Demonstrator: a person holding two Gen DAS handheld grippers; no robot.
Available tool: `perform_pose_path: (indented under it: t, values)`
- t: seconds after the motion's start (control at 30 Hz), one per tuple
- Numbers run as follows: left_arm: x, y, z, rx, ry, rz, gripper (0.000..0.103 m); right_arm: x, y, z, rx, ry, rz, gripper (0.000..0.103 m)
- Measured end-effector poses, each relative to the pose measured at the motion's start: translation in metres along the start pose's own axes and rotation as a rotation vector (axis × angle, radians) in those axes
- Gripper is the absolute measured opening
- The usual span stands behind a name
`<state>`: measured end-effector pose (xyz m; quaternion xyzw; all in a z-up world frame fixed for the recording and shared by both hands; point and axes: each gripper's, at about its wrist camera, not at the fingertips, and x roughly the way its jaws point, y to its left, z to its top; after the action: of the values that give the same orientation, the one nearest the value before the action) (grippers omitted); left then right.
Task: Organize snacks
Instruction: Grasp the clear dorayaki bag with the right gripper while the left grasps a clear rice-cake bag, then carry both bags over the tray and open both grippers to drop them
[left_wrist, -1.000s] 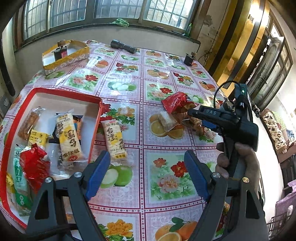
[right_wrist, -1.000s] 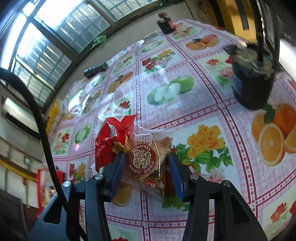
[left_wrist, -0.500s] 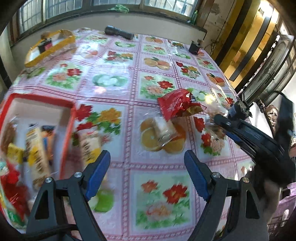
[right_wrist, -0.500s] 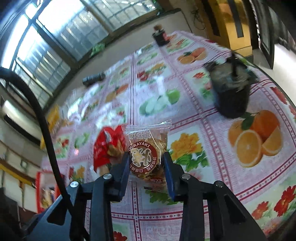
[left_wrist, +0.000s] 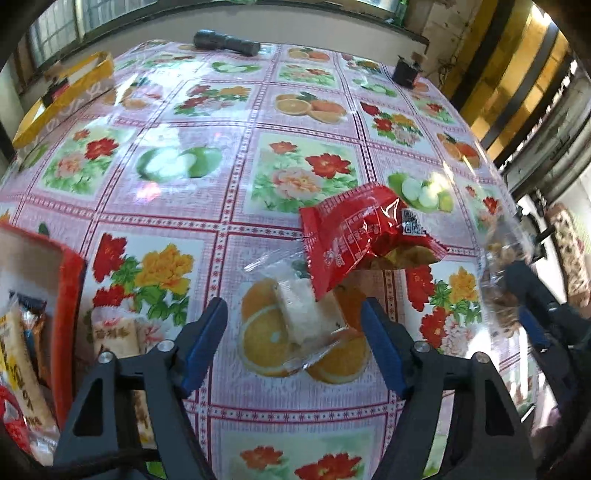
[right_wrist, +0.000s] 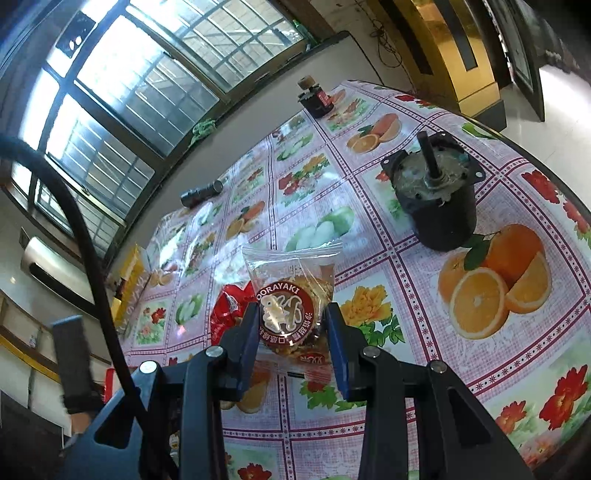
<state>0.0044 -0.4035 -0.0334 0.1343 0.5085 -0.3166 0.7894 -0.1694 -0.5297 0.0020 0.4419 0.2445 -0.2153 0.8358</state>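
Left wrist view: left hand-held gripper (left_wrist: 293, 328) points down at a table (left_wrist: 192, 221) w/ a glossy fruit-and-flower cloth. Its blue jaws stand apart and have just been closing in; a clear-wrapped white snack (left_wrist: 306, 317) lies on the cloth between them, pads not touching it. A red snack packet (left_wrist: 365, 236) sits just beyond, its near-left corner overlapping the clear wrapper. At the left edge, a red box (left_wrist: 68, 295) w/ a white inside holds several wrapped snacks; a pale wrapped bar (left_wrist: 114, 332) lies on the cloth just beside the box's right wall. Far side of the table: a black flashlight (left_wrist: 227, 41), a yellow box (left_wrist: 62, 99) at far left, a small dark bottle (left_wrist: 405, 72) at far right.

Right wrist view: right hand-held gripper (right_wrist: 291, 334) is clamped on a clear dorayaki packet (right_wrist: 291, 295) w/ a round brown label, held up off the cloth, both pads pressing its sides. Red packet shows behind it, to the left. A dark round motor (right_wrist: 439, 206) w/ an upright shaft stands on the table to the right, well apart from the packet. In the left wrist view the dorayaki packet is a blur at the right edge.
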Motion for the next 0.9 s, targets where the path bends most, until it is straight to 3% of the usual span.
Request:
perform_pose_path:
  t: [0.13,0.17,0.2,0.37,0.47,0.57,0.67,0.77,0.9]
  values:
    - [0.011,-0.002,0.001,0.026,-0.007,0.056,0.053,0.0,0.002,0.0,-0.004,0.001,0.017,0.035]
    - [0.01,-0.002,0.0,0.035,-0.009,0.078,0.038,0.0,0.003,0.0,-0.009,0.001,0.015,0.035]
    - [0.01,-0.001,-0.002,0.047,-0.008,0.096,0.034,0.001,0.004,0.0,-0.014,0.004,0.016,0.035]
    - [-0.01,0.018,-0.03,0.035,0.025,0.087,0.033,0.005,0.004,-0.001,-0.021,0.02,0.017,0.035]
    - [-0.036,0.03,-0.055,-0.005,0.012,0.022,0.033,0.007,0.008,-0.002,-0.039,0.029,0.021,0.035]
    - [-0.073,0.038,-0.077,-0.028,-0.074,-0.015,0.033,0.008,0.014,-0.003,-0.068,0.028,0.053,0.035]
    - [-0.108,0.051,-0.092,-0.046,-0.161,-0.003,0.033,0.006,0.03,-0.007,-0.134,0.021,0.088,0.035]
    - [-0.136,0.066,-0.101,-0.076,-0.225,0.028,0.033,0.0,0.053,-0.016,-0.257,-0.018,0.053,0.035]
    - [-0.154,0.088,-0.105,-0.098,-0.254,0.041,0.033,-0.005,0.082,-0.034,-0.397,-0.047,0.03,0.035]
